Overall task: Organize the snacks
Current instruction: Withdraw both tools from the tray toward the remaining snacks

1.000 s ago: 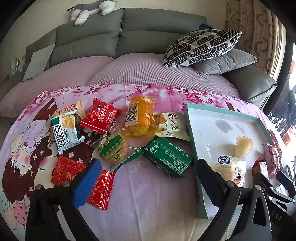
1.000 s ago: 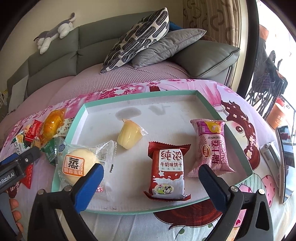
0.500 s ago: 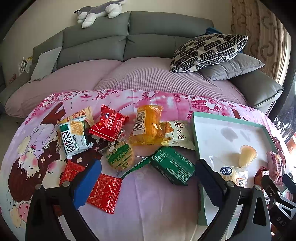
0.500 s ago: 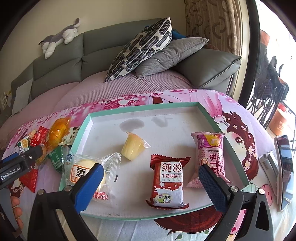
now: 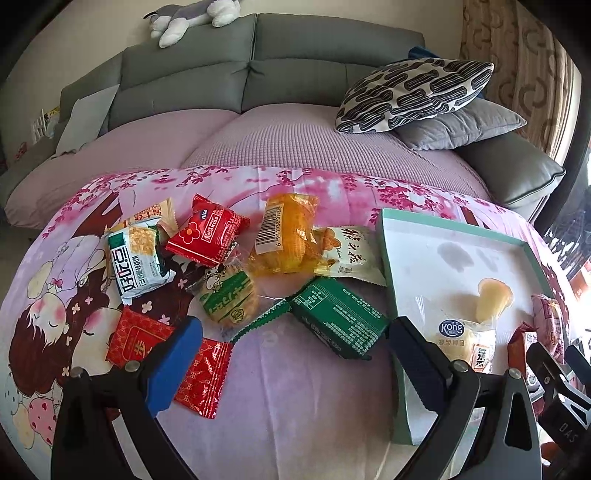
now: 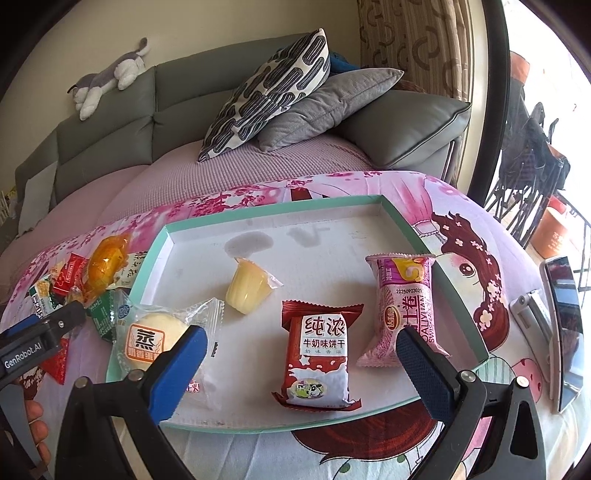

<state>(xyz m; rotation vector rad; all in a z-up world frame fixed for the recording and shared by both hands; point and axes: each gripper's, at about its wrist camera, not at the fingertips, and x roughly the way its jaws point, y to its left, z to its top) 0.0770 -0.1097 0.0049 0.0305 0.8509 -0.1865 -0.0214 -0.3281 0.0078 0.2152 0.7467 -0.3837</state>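
A teal-rimmed white tray (image 6: pixel 448 288) holds a steamed cake pack (image 6: pixel 157 338), a yellow jelly cup (image 6: pixel 247 286), a red milk biscuit pack (image 6: pixel 317 354) and a pink Swiss roll pack (image 6: pixel 404 306). Left of the tray (image 5: pixel 391 266) lie several loose snacks: a dark green pack (image 5: pixel 338 321), a yellow corn pack (image 5: pixel 286 236), a red Nice pack (image 5: pixel 207 234) and a green round cookie (image 5: pixel 229 297). My left gripper (image 5: pixel 291 363) is open above the cloth near the green pack. My right gripper (image 6: pixel 301 373) is open over the tray's near edge, holding nothing.
A grey sofa with a patterned cushion (image 5: pixel 413 94) and a plush toy (image 5: pixel 192 16) stands behind the pink cartoon cloth (image 5: pixel 280 398). A phone on a stand (image 6: pixel 563 332) sits at the right. A hand (image 6: pixel 35 424) shows at lower left.
Both grippers have drawn back and up, so the snacks and tray sit further from the fingers. Both stayed open and nothing on the cloth moved.
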